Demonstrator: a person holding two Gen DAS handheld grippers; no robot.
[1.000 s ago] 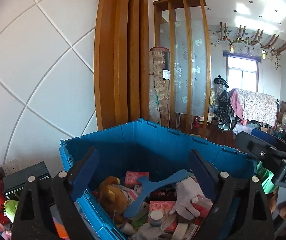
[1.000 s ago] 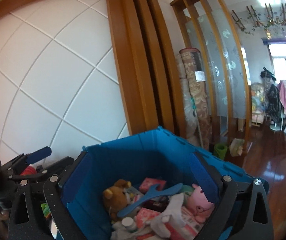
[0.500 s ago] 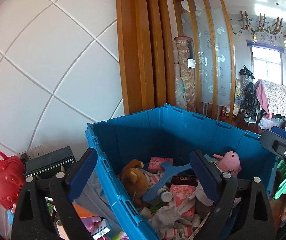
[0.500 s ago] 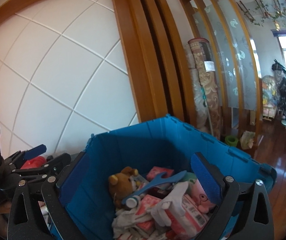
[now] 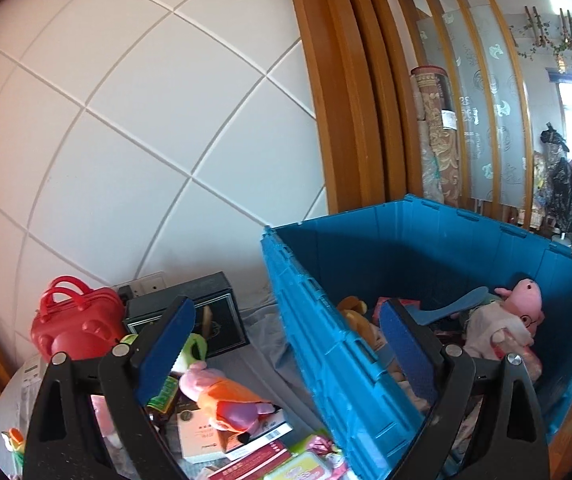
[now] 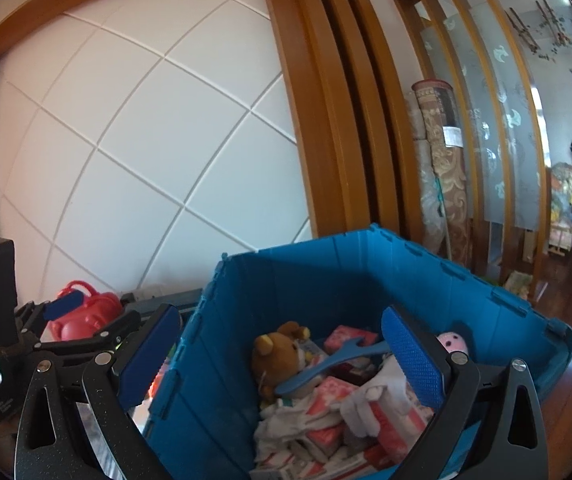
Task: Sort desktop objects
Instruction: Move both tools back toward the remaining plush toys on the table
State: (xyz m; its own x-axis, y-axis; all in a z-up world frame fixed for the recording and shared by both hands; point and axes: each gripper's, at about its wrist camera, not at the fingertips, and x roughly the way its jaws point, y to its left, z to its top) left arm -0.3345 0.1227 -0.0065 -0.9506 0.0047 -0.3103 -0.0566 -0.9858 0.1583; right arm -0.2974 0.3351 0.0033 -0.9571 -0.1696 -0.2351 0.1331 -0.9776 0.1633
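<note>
Blue plastic crate [image 6: 366,280]: holds brown teddy bear [image 6: 276,354], blue hanger [image 6: 334,364], pink pig plush [image 5: 506,320], white gloves [image 6: 382,392], pink packets.
Table beside crate: orange-dressed pig plush [image 5: 222,396], red toy case [image 5: 74,328], black box [image 5: 206,316].
Left gripper [image 5: 286,344]: jaws apart, empty, straddling the crate wall.
Right gripper [image 6: 282,352]: jaws apart, empty, over the crate.

1. A blue plastic crate [image 6: 366,280] stands open beside the white wall, holding a brown teddy bear [image 6: 278,356], a blue hanger-shaped piece [image 6: 334,364], white cloths [image 6: 370,400] and pink-and-white packets [image 6: 334,388].
2. A pink pig plush [image 5: 514,316] leans against the crate's far side.
3. Outside the crate lie a red toy case [image 5: 74,324], a dark box [image 5: 210,316] and an orange-dressed pig plush [image 5: 222,396].
</note>
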